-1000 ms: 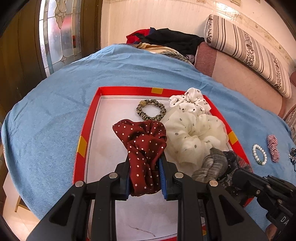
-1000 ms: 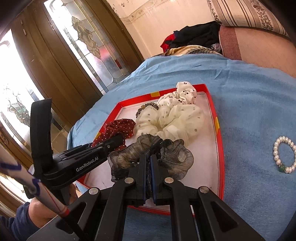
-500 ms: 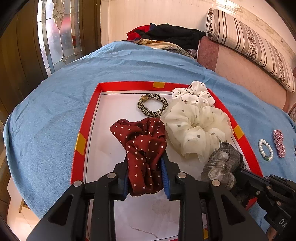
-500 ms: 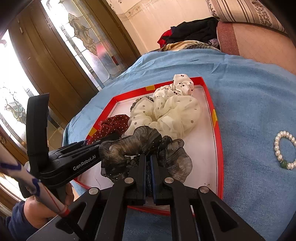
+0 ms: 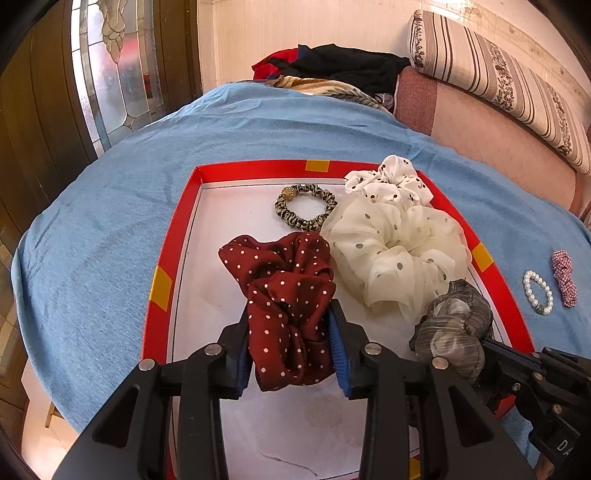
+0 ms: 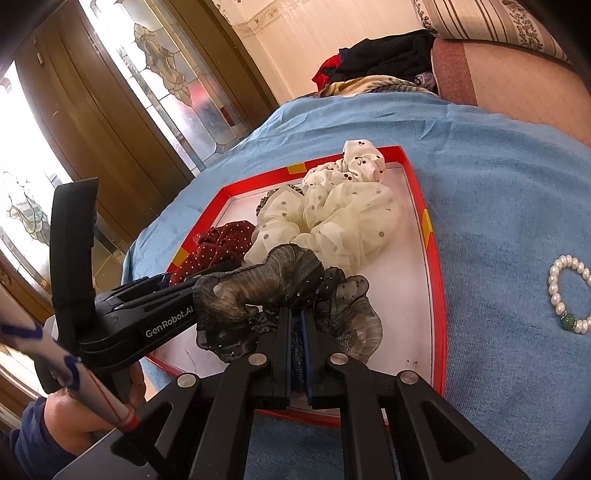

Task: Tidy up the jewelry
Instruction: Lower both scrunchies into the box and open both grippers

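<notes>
Red-rimmed tray (image 5: 159, 266) bears maroon scrunchie (image 5: 288, 295) between parting left jaws.

Around me, a blue cloth (image 5: 110, 229) covers the work surface. To my left stands a dark wooden door (image 6: 122, 122) with leaded, patterned glass panes (image 5: 107, 70), daylight shining through. Ahead is a cream wall (image 5: 295, 33), piled clothes (image 5: 343, 70), and a pink sofa (image 5: 491, 140) with a striped cushion (image 5: 491, 62).

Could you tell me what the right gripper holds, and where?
The grey scrunchie, pinched at its near edge, midway along, between the right gripper's shut jaws.
</notes>
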The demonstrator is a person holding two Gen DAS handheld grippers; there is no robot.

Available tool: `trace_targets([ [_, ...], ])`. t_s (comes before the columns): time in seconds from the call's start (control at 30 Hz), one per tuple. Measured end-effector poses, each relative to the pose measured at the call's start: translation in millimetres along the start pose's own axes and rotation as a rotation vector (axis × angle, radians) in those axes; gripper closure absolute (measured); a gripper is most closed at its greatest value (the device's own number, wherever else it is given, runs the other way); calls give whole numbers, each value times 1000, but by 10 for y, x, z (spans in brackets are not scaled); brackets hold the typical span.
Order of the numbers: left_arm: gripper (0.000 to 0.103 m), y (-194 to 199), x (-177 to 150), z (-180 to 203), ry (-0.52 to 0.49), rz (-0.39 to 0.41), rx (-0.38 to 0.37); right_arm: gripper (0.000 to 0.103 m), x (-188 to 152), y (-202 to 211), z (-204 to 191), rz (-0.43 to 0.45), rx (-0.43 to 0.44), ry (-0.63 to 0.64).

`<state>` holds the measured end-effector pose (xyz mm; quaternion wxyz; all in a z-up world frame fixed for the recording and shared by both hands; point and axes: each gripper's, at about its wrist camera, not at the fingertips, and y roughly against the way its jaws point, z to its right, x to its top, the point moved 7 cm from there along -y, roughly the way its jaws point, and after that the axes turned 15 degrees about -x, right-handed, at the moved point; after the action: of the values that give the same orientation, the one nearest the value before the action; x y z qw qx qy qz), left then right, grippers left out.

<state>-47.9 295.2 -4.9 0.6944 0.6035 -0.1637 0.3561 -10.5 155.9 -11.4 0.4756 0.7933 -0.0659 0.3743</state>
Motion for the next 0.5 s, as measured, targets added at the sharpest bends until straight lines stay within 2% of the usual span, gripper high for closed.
trace_targets([
  [0.5,62,15,5,13,-15,6,11,95,-22,-17,26,-9,-2,-4],
])
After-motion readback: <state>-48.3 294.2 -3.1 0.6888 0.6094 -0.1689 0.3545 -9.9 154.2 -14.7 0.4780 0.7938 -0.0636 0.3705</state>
